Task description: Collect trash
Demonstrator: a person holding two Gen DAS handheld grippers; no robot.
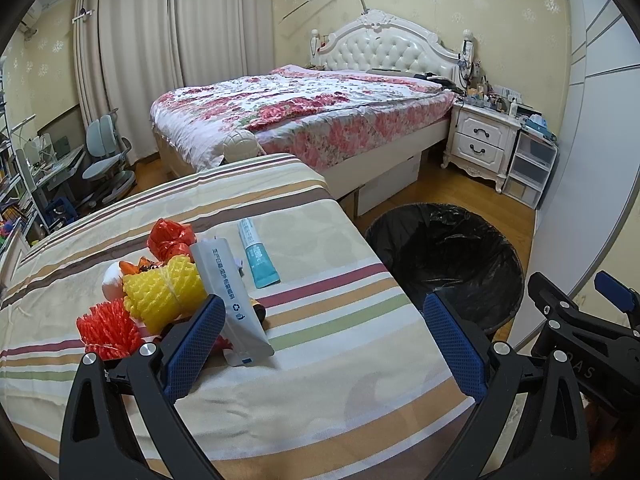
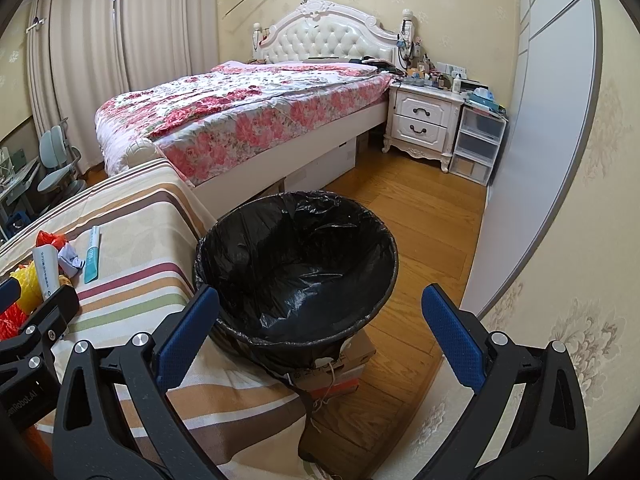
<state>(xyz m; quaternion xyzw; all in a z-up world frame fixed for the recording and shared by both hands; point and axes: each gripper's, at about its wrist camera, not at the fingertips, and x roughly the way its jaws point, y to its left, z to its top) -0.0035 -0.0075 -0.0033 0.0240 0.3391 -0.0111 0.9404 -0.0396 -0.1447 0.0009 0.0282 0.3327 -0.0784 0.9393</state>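
1. The left gripper (image 1: 324, 320) hangs over the striped cloth (image 1: 328, 360) with its blue pads spread wide and nothing between them.
2. Just beyond its left pad (image 1: 196, 344) lies a grey-white pouch (image 1: 230, 296), tilted against a heap of trash: yellow foam netting (image 1: 164, 292), red foam netting (image 1: 106, 330) and a crumpled red wrapper (image 1: 170, 238).
3. A teal-and-white tube (image 1: 258, 254) lies flat on the cloth, just right of the pouch and apart from it.
4. The right gripper (image 2: 320, 312) is likewise wide open and holds nothing; it hovers above the near rim of the bin.
5. The black-lined trash bin (image 2: 296, 264) stands right of the striped surface, on a cardboard box (image 2: 352, 364).
6. Farther off are a floral bed (image 2: 240, 112) and a white nightstand (image 2: 424, 120).
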